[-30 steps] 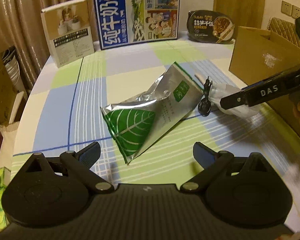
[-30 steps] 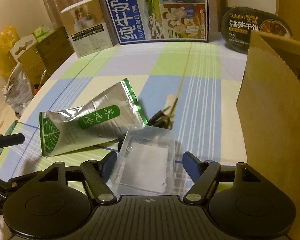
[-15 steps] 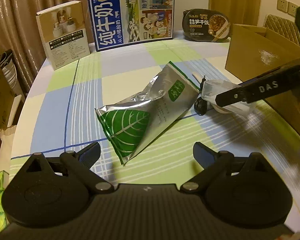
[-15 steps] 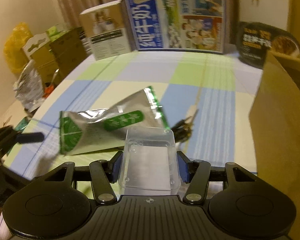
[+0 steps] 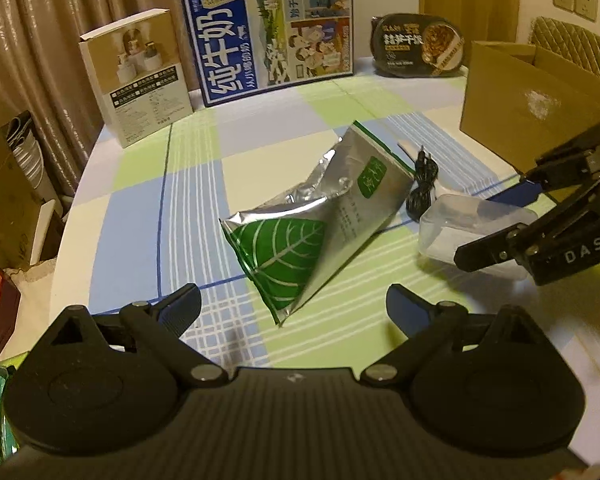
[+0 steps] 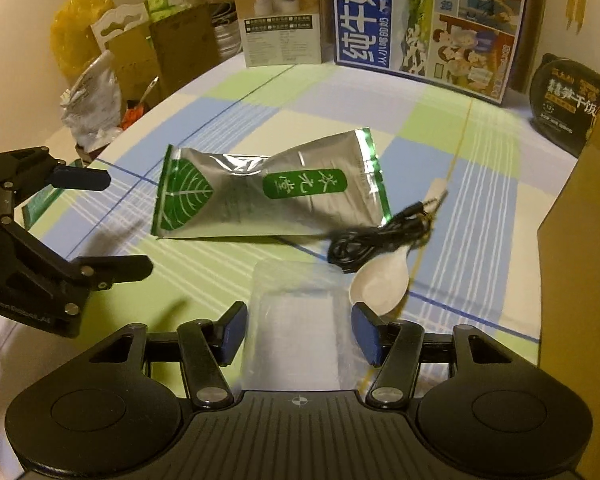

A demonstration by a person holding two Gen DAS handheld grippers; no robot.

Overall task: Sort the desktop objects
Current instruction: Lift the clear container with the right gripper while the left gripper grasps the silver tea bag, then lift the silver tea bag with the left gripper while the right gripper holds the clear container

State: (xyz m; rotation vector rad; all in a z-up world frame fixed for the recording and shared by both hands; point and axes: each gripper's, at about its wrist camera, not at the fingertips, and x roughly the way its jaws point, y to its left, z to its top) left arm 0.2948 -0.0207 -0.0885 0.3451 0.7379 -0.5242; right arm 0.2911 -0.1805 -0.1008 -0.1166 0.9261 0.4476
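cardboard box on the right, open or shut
Open: the cardboard box has its top flaps standing up in the left wrist view, showing its inner wall. Cannot tell if anything is inside.

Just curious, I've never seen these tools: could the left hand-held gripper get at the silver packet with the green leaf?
Probably yes. The left hand-held gripper is open, the silver packet lies flat just ahead, and nothing sits between them.
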